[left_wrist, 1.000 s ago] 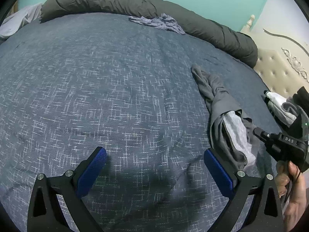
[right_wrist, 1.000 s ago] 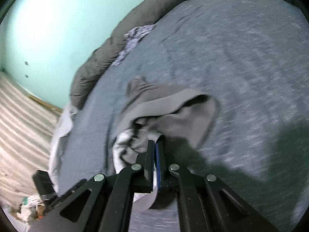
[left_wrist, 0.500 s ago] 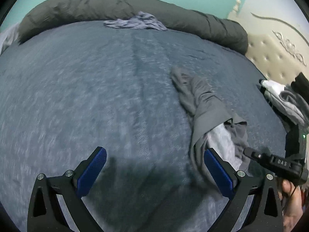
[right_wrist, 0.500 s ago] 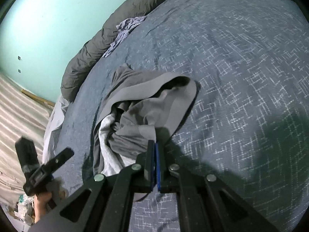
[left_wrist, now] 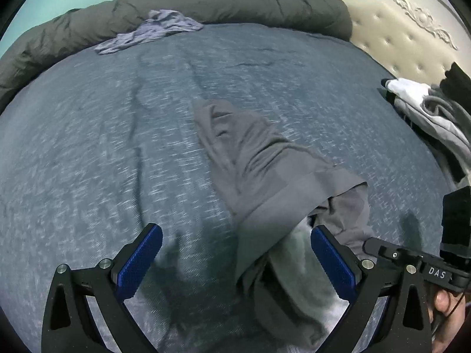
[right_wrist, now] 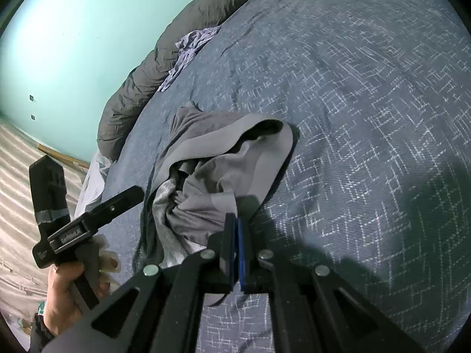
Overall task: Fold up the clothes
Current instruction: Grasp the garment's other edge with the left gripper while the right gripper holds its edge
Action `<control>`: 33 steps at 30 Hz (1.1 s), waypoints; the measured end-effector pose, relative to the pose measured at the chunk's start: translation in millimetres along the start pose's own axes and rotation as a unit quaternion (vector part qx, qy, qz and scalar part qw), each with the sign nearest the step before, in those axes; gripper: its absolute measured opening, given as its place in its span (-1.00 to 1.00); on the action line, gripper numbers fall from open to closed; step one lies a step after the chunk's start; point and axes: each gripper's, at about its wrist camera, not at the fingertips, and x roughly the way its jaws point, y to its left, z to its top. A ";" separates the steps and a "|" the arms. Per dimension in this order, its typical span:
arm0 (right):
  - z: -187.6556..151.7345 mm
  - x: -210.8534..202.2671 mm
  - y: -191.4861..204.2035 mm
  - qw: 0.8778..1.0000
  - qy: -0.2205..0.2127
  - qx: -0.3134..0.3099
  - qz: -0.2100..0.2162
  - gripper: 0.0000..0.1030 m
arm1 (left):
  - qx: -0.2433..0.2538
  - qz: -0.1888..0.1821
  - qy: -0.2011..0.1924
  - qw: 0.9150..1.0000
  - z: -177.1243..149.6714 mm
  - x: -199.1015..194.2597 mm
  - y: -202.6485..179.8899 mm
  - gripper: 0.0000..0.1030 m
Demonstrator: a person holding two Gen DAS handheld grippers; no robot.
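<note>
I see one crumpled grey garment with a wide waistband lying near the middle of the blue-speckled bed cover. My right hand-held gripper is clenched on a fold of that garment's near edge. My left hand-held gripper hangs released, blue pads spread wide, with the garment's near end between them but untouched. One lavender rumpled cloth rests against the long dark grey rolled duvet. A white and grey clothes pile beside the cream tufted headboard is cut off at the frame edge; I cannot count its pieces.
</note>
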 end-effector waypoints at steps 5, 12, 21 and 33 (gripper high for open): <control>1.8 -0.5 -3.7 1.000 -0.002 0.004 0.000 -0.97 | 0.037 0.000 0.003 0.999 14.0 5.4 -22.5 0.99; 1.8 -2.1 -8.6 1.000 -0.003 0.005 0.001 -0.97 | 0.070 -0.017 0.022 0.997 26.3 25.9 -49.7 0.85; 0.7 -3.7 -14.3 1.000 -0.003 0.008 0.002 -0.97 | 0.096 -0.021 0.029 0.995 28.3 45.2 -65.3 0.49; 5.5 0.8 -13.3 1.000 -0.003 0.008 0.000 -0.97 | 0.113 -0.014 -0.003 0.993 32.5 35.4 -64.1 -0.72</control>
